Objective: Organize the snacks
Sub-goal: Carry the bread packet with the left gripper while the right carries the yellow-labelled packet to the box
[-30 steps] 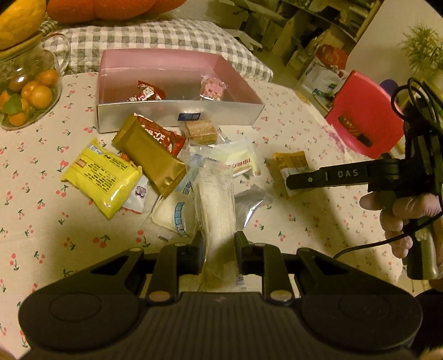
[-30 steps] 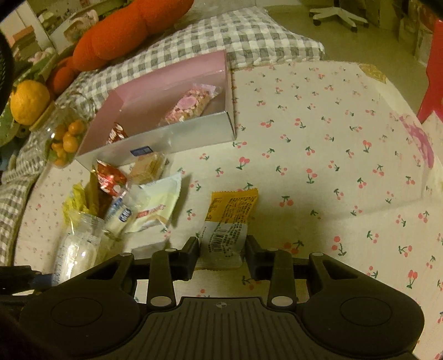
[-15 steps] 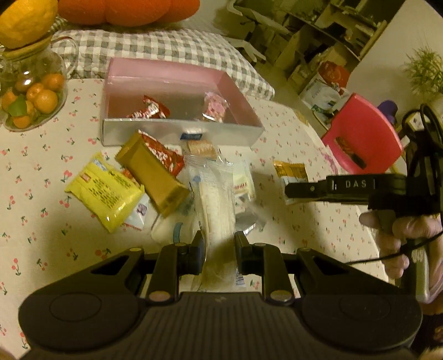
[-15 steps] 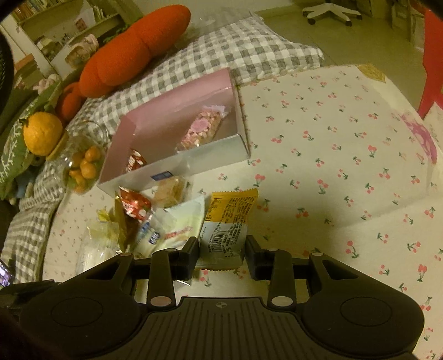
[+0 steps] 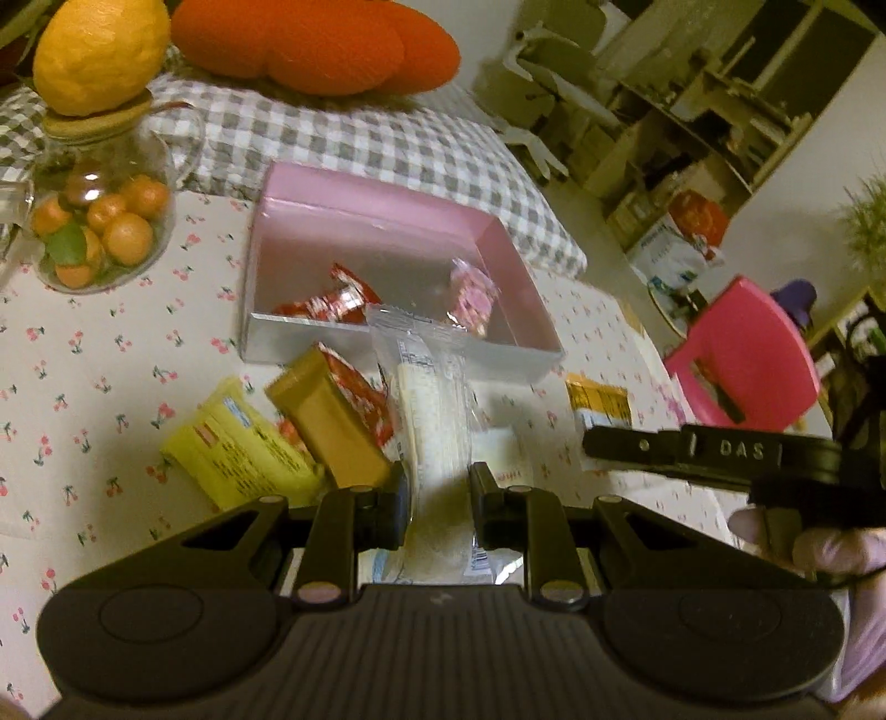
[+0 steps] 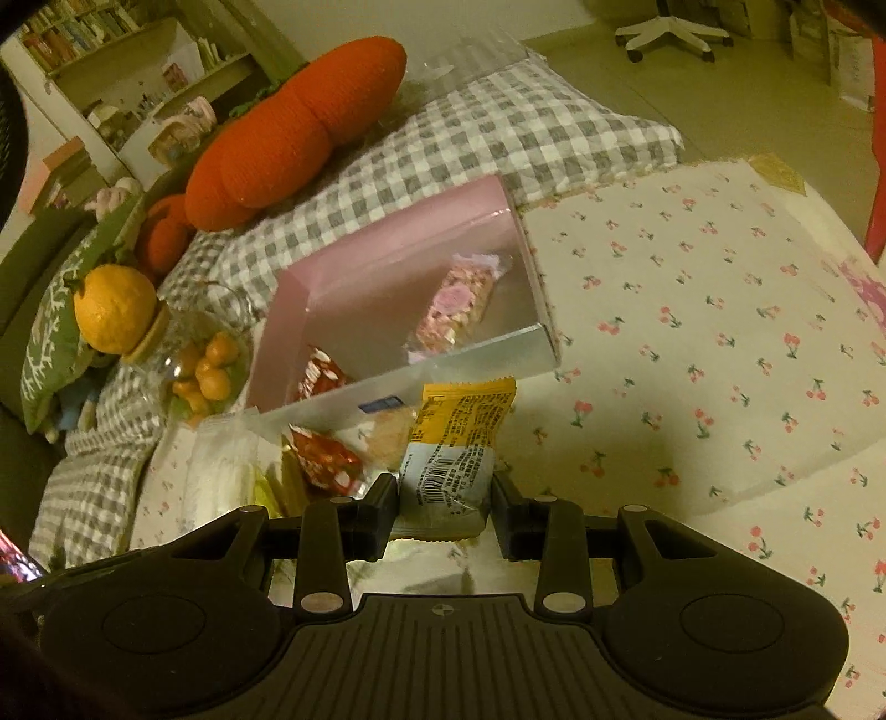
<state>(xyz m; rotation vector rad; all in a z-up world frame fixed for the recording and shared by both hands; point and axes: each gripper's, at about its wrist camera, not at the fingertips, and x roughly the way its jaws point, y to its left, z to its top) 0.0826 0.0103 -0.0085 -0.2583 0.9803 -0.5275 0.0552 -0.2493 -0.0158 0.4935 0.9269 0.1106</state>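
My left gripper [image 5: 437, 498] is clamped on a long clear-wrapped white snack [image 5: 434, 410]. The packet stands out forward from the jaws, its crimped far end overlapping the near wall of the pink box [image 5: 387, 221]. My right gripper [image 6: 444, 498] is clamped on a yellow-and-silver packet [image 6: 457, 443], barcode side up, its yellow end reaching toward the same near wall. In the left wrist view the right gripper shows at the right, side-on, with the same yellow packet at its tip and a hand [image 5: 797, 548] on its handle.

Loose snacks under and beside the left gripper, on the cherry-print desk [image 5: 99, 387]: a gold packet [image 5: 326, 432] lying over a red one [image 5: 360, 387], and a yellow packet [image 5: 243, 454] toward the left edge. The right wrist view shows a red wrapper [image 6: 324, 459] and a tan wafer-like piece [image 6: 387, 437] just in front of the box.

The box sits toward the far edge of the desk. Inside it: a red-and-white candy [image 5: 332, 299] near its front wall and a pink-speckled bar [image 6: 457, 304] toward its right side.

Left of the box, near the far left corner, stands a glass jar of small oranges [image 5: 99, 232] with a large citrus fruit [image 5: 99, 50] on its lid. Beyond the far edge lie a checked cushion [image 6: 498, 138] and an orange plush [image 6: 293, 138]. A pink chair [image 5: 742, 354] stands off the right edge.
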